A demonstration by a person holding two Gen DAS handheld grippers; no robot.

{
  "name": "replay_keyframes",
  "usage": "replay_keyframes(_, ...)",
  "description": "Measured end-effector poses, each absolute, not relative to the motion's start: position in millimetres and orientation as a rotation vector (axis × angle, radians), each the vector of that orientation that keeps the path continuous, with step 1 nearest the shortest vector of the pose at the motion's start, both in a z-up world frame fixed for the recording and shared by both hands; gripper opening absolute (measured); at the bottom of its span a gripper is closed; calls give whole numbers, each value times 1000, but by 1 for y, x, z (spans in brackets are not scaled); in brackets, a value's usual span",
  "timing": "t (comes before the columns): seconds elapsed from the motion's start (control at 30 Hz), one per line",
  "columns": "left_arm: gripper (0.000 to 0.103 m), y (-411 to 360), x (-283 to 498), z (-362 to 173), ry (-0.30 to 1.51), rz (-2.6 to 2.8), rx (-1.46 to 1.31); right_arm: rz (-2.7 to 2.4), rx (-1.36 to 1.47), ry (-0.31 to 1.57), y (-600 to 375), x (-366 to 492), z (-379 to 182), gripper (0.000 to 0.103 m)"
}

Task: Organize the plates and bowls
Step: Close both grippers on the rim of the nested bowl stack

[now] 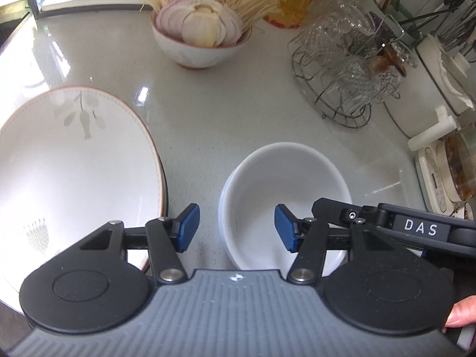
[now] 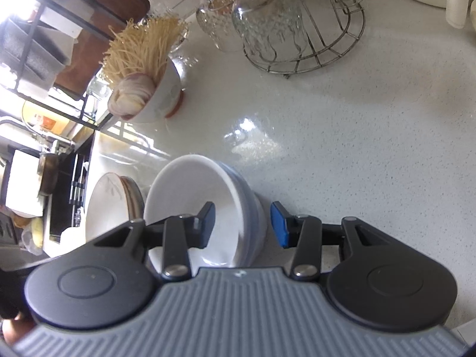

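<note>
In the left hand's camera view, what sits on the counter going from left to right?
Large patterned plate → plain white bowl → wire rack of upturned glasses → white kitchen scale at the right edge.

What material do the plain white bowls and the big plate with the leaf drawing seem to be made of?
The plain white stacked bowls look like glazed ceramic or porcelain: smooth, opaque, with soft sheen. The big round white plate with a grey leaf pattern and thin reddish rim line also looks like glazed ceramic, glossy and reflecting light; melamine cannot be excluded.
</note>
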State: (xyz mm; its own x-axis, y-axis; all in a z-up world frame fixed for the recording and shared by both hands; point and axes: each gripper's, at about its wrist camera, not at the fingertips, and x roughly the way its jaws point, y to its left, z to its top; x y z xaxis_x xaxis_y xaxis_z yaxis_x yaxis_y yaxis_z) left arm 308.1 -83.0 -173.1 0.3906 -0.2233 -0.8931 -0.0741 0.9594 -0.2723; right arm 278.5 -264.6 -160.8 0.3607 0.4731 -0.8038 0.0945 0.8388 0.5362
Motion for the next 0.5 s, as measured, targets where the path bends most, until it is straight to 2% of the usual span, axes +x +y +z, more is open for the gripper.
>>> replay_keyframes(0.17, 48, -83, 307, -182, 1175, -80, -320, 268, 558, 1208, -267, 279, -168, 44)
replay_keyframes(0.33, 32, -83, 306, -188, 1178, -76, -343, 270, 553, 1232, -269, 281, -175, 30)
replay_keyframes(0.4, 28, -83, 306, -188, 1174, -78, -348, 271, 551, 1232, -269, 281, -175, 29)
replay_keyframes(0.5, 23, -83, 306, -189, 1172, -86, -352, 276, 542, 1224, -269, 281, -173, 21)
